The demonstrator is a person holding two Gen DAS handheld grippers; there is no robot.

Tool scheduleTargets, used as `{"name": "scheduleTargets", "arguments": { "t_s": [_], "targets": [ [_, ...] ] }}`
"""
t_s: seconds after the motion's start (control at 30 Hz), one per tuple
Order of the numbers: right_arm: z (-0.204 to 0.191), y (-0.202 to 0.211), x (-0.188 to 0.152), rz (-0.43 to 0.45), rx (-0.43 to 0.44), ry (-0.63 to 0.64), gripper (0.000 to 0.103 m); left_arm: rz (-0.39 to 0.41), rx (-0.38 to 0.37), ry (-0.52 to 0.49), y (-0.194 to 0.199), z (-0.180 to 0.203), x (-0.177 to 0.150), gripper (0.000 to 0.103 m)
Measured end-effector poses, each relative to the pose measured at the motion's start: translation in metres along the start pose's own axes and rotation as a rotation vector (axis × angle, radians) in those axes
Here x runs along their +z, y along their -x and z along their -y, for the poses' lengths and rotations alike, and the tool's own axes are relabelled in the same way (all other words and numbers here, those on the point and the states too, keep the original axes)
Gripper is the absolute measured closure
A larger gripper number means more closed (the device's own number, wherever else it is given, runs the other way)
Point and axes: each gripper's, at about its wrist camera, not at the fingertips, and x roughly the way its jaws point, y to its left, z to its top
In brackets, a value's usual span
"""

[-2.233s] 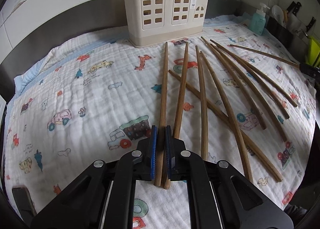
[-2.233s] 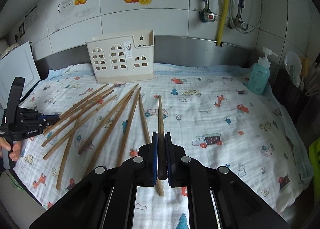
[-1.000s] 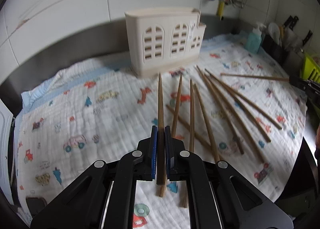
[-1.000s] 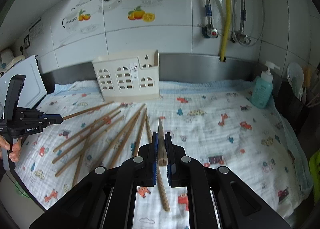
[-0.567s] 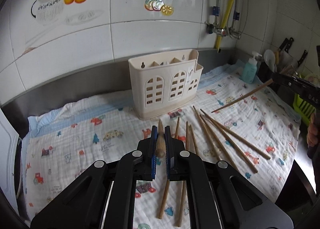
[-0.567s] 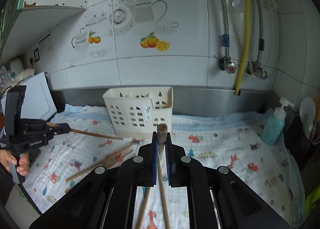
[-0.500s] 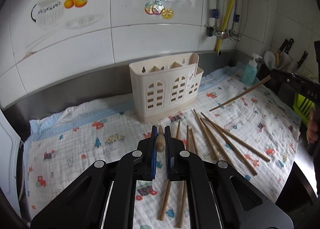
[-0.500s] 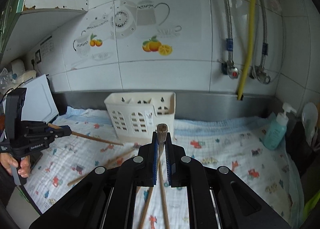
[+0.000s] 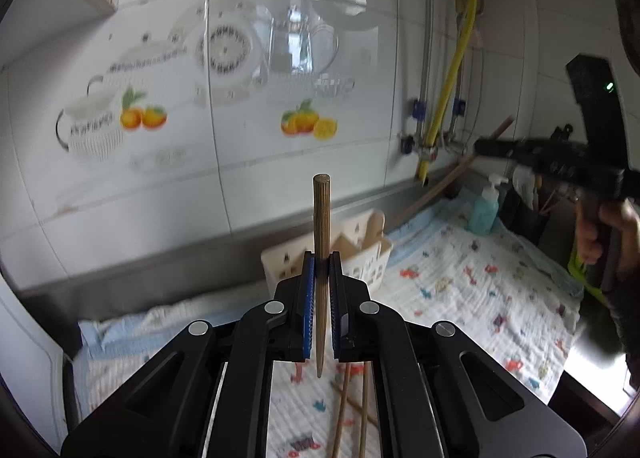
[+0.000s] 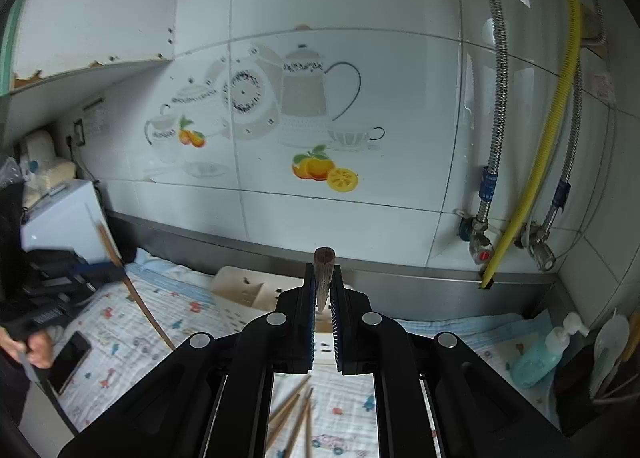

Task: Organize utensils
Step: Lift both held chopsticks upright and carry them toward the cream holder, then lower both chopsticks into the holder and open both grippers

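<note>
Both handheld grippers are raised above the counter, each clamped on a single wooden stick. The left gripper [image 9: 321, 258] has its blue-padded jaws closed tight on the left chopstick [image 9: 321, 242], which stands nearly upright between them, blunt end up. In the right wrist view the same gripper [image 10: 116, 270] appears at the left edge, its grip gripped by the person's left hand [image 10: 38, 348]. The right gripper [image 10: 323, 270] pinches the right chopstick [image 10: 323, 274] the same way. From the left wrist view, it [image 9: 480, 146] is blurred at far right, its handle wrapped by the right hand [image 9: 600, 234].
</note>
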Motion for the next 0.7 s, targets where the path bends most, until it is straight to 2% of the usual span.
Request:
{"name": "scheduleTargets", "arguments": {
  "t_s": [0.17, 0.37, 0.43, 0.53, 0.7],
  "targets": [
    [0.001, -0.029, 0.006, -0.072, -0.018, 0.030, 0.096, 0.085, 0.026, -0.015, 0.000, 0.003, 0.044, 0.097],
    [-0.002, -0.058, 0.000, -0.142, -0.022, 0.069, 0.096, 0.144, 0.102, -0.010, -0.027, -0.005, 0.069, 0.097],
    [-0.003, -0.065, -0.002, -0.155, -0.018, 0.072, 0.096, 0.138, 0.113, 0.010, -0.039, -0.011, 0.068, 0.097],
    [-0.003, -0.075, -0.007, -0.179, -0.010, 0.072, 0.096, 0.098, 0.088, 0.070, -0.060, -0.024, 0.065, 0.097],
    [-0.002, -0.088, -0.016, -0.202, -0.001, 0.059, 0.096, 0.034, 0.079, 0.106, -0.082, -0.035, 0.050, 0.097]
  ]
}}
